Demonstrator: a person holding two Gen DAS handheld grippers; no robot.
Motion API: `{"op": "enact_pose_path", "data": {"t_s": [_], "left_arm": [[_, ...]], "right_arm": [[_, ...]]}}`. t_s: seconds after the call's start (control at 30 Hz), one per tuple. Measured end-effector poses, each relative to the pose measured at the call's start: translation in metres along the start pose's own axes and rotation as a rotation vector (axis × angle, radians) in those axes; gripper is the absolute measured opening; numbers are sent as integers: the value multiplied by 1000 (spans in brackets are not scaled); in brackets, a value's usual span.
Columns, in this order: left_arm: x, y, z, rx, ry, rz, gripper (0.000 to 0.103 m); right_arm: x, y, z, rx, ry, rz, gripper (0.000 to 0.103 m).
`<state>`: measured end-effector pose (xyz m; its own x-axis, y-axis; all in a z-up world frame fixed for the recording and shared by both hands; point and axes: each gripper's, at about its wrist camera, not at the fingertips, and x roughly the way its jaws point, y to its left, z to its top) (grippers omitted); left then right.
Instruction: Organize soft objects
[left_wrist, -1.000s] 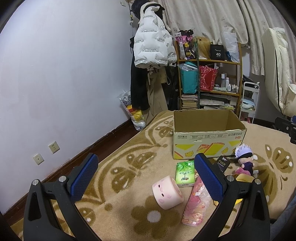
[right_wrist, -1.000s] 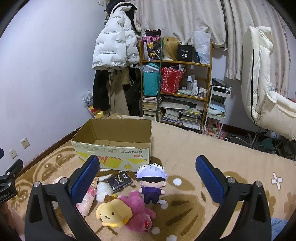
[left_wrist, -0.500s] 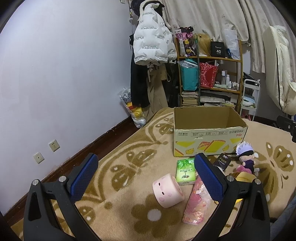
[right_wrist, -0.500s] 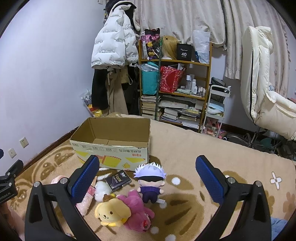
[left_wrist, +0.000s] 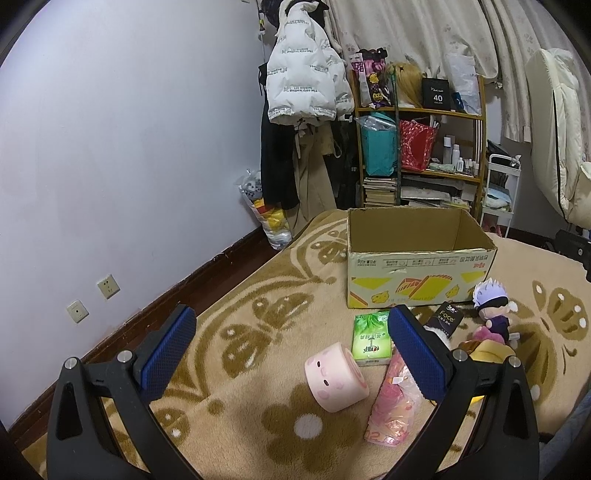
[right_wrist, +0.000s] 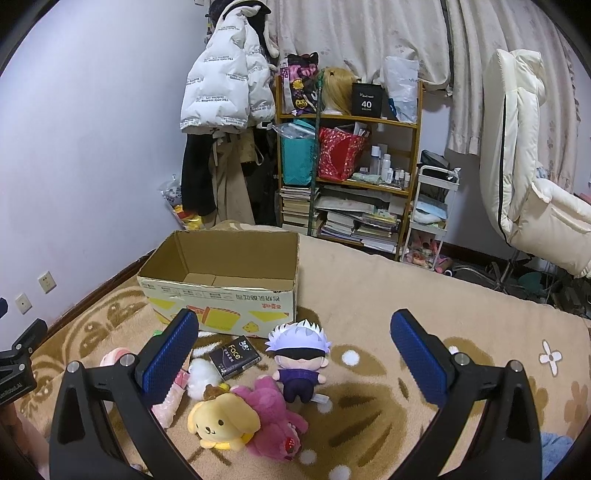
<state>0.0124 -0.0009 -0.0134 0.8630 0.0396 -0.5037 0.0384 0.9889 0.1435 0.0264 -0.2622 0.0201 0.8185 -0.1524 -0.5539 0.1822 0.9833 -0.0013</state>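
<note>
An open, empty cardboard box (left_wrist: 417, 266) (right_wrist: 221, 280) stands on the patterned rug. In front of it lie a white-haired doll (right_wrist: 299, 354) (left_wrist: 493, 306), a yellow dog plush (right_wrist: 221, 424), a pink bear plush (right_wrist: 273, 417), a small white plush (right_wrist: 203, 371), a black tissue pack (right_wrist: 234, 356) (left_wrist: 445, 319), a green tissue pack (left_wrist: 371, 338), a pink roll (left_wrist: 336, 376) and a pink bag (left_wrist: 393, 402). My left gripper (left_wrist: 291, 350) is open above the rug, left of the roll. My right gripper (right_wrist: 293, 354) is open above the plush toys. Both are empty.
A wooden shelf (right_wrist: 347, 177) full of books, bags and bottles stands behind the box. Coats (left_wrist: 303, 122) hang beside it. A white chair (right_wrist: 532, 177) stands at the right, with a small white cart (right_wrist: 430, 214) next to the shelf. The wall runs along the left.
Both views have shifted slightly; the box and toys sit a little higher in frame. Both grippers stay open and empty.
</note>
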Motion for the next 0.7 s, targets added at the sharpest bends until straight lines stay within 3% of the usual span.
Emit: {"op": "enact_pose_path", "data": {"t_s": [0.27,0.47,0.7], "left_arm": [[15,0,0,-7,73,-5,102],[36,0,0,-16,141,-22,102],[64,7,1,-82,218,-35,102]], "right_arm": [[5,-1,1,-17,28,-10,103],[24,0,4,-47,87,-34,103],[53,-13,6,4,167,-40,103]]}}
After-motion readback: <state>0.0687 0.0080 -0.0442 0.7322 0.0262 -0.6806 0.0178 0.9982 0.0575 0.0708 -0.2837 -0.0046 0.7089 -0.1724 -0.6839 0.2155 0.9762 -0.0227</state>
